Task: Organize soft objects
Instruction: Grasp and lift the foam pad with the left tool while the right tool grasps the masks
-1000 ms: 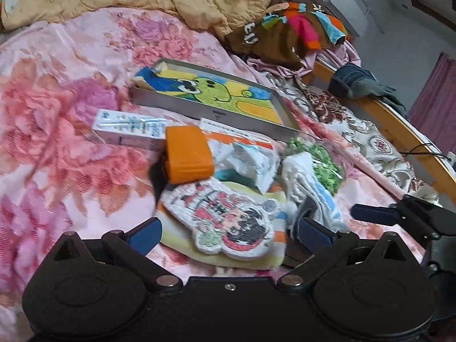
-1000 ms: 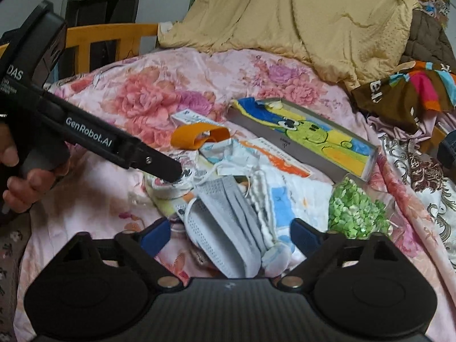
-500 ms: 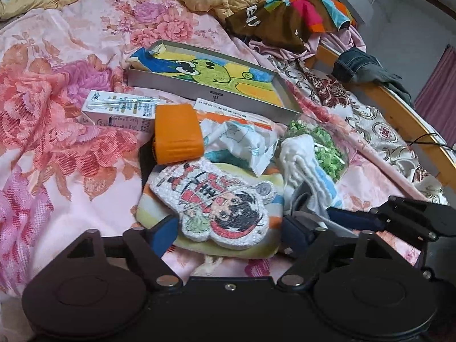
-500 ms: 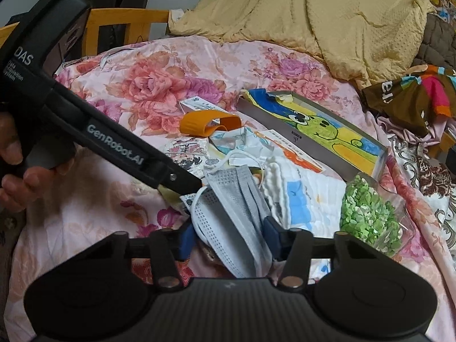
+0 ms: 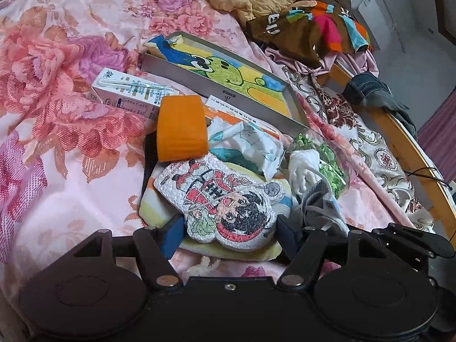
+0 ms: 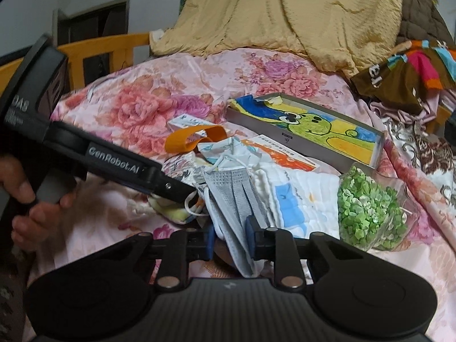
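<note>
On a glossy pink bedspread (image 5: 65, 148) woven with big rose blooms lies a small heap of soft things. The left gripper (image 5: 228, 232) has just been closing its jaws around a flat, nubbly terry-cloth character pad (image 5: 225, 199) printed with a cartoon figure; the blue pads stand at its two edges, but whether they press on it I cannot tell. The pad lies on a folded striped towel (image 5: 151, 208) in pale yellow and orange. The right gripper (image 6: 230, 238) has likewise just been closing, and its blue pads are now clamped on the lower edge of a pleated grey face mask (image 6: 233, 196) with thin white ear loops. Just beside the mask is one quilted white cloth (image 6: 296, 199) with blue patches, and next to that a clear crinkly bag (image 6: 370, 213) of small green chips. One stiff orange band (image 5: 181, 128), curved into a loop, sits above the pad, touching a crumpled printed tissue pack (image 5: 248, 145). There are two small cardboard cartons: a white one (image 5: 128, 94) and a flatter one with orange print (image 6: 282, 154). One shallow grey rectangular box (image 5: 222, 91) holds a crayon-bright picture of a green creature. Behind it all is a rumpled mustard-yellow blanket (image 6: 285, 14), and a brown garment (image 5: 307, 34) with bright patches lies to the right.
</note>
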The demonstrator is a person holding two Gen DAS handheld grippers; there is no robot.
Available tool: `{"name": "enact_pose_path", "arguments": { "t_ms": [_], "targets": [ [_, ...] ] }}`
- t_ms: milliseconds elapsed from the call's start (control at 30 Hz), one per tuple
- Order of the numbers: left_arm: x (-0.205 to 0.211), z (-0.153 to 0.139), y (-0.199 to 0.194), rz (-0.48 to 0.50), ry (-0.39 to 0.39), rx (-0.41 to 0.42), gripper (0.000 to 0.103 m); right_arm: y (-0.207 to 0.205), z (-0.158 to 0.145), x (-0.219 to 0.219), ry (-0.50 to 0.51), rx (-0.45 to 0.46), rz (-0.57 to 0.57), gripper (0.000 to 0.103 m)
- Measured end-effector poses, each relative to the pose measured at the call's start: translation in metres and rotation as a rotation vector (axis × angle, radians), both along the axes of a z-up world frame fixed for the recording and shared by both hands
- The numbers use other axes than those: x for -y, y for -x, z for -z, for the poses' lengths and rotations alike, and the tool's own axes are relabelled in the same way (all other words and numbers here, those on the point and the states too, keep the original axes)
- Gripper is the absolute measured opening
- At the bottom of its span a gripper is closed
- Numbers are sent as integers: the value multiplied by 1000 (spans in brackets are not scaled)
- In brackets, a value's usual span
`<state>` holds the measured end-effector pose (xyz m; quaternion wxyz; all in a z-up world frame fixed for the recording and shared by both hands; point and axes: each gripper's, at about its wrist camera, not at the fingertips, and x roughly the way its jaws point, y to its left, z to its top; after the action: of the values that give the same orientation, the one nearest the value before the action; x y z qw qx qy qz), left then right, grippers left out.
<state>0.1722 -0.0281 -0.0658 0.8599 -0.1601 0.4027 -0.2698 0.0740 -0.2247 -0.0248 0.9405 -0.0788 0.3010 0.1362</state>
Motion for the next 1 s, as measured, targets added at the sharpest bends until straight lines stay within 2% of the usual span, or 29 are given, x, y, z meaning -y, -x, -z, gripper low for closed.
{"name": "enact_pose_path", "arguments": {
  "t_ms": [167,233,333,567,1000],
  "targets": [
    [-6,1,2,-20,29,-8,69,-5,-4,23,-170,-46,25,22],
    [-8,1,3,-29,39,-13,69,-5,-6,36,-238,-58,47,15],
    [-13,0,7,-49,57,-18,69,-6,-8,49,-291,-55,81,10],
    [-15,-13,20,-82,56,12,69,-2,-12,44,-274,-22,77,5],
    [-19,-59,52,-110,65,142,69,14,-31,47,-348,114,57,4]
  ]
}}
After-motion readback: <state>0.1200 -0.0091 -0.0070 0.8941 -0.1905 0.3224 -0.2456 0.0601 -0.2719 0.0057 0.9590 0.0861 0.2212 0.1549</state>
